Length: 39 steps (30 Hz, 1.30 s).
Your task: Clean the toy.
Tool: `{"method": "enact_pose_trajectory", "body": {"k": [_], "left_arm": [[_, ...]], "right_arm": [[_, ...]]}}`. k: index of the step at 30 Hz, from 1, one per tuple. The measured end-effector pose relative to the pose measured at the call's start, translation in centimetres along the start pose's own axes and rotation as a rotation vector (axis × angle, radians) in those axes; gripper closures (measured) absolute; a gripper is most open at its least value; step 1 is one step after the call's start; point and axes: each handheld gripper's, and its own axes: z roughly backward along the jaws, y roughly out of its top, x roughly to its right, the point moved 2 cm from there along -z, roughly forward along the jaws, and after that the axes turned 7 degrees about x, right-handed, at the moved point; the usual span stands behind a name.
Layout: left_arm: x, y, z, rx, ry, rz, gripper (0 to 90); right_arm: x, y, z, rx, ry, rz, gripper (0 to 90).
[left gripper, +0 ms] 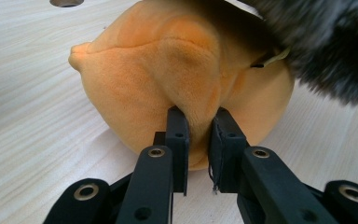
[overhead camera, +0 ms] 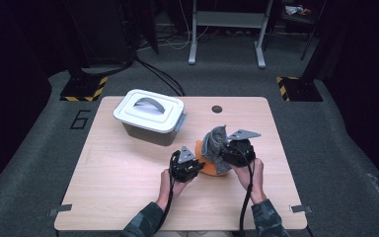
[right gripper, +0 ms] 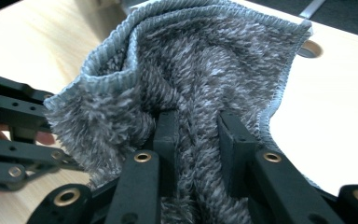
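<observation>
An orange plush toy [left gripper: 168,79] lies on the wooden table [overhead camera: 128,177], right of centre. My left gripper [left gripper: 198,140] is shut on a fold of its orange fabric, at the toy's near left side [overhead camera: 205,158]. A grey fluffy cloth [right gripper: 191,70] with a stitched hem drapes over the toy's right side [overhead camera: 214,140]. My right gripper [right gripper: 196,140] is shut on a bunch of this cloth and holds it a little above the toy. In the high view the right gripper [overhead camera: 232,150] sits just right of the left gripper [overhead camera: 187,165].
A grey bin with a white handled lid [overhead camera: 150,116] stands at the table's back left. A round cable hole [overhead camera: 217,109] sits near the far edge. Beyond the table are a carpeted floor and desk legs [overhead camera: 227,29].
</observation>
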Motion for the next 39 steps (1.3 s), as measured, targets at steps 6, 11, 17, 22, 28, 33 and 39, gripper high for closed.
{"method": "enact_pose_trajectory", "body": {"k": [6,11,17,22,28,33,39], "left_arm": [[-0.2,-0.2,0.0,-0.007,0.005,0.004,79.1],[-0.3,-0.3,0.1,-0.008,0.002,0.003,79.1],[-0.4,-0.3,0.1,-0.014,-0.004,0.005,79.0],[-0.4,-0.3,0.1,-0.015,-0.008,0.013,78.9],[-0.5,-0.3,0.1,-0.011,-0.011,0.010,79.0],[-0.5,-0.4,0.1,-0.006,-0.012,0.017,78.9],[-0.5,-0.3,0.0,-0.007,-0.017,0.016,78.9]], "right_arm": [[-1.3,0.3,-1.7,-0.049,-0.012,0.069,70.6],[-1.3,0.2,-1.8,-0.047,-0.015,0.065,70.4],[-0.9,0.0,-1.7,-0.045,-0.001,0.068,70.3],[-0.6,-0.1,-1.5,-0.051,-0.011,0.050,70.2],[0.7,-0.9,-0.9,-0.052,-0.028,0.022,70.2],[2.0,-1.9,-0.3,-0.060,-0.050,-0.010,70.2],[3.6,-3.2,0.0,-0.079,-0.077,-0.032,70.0]]}}
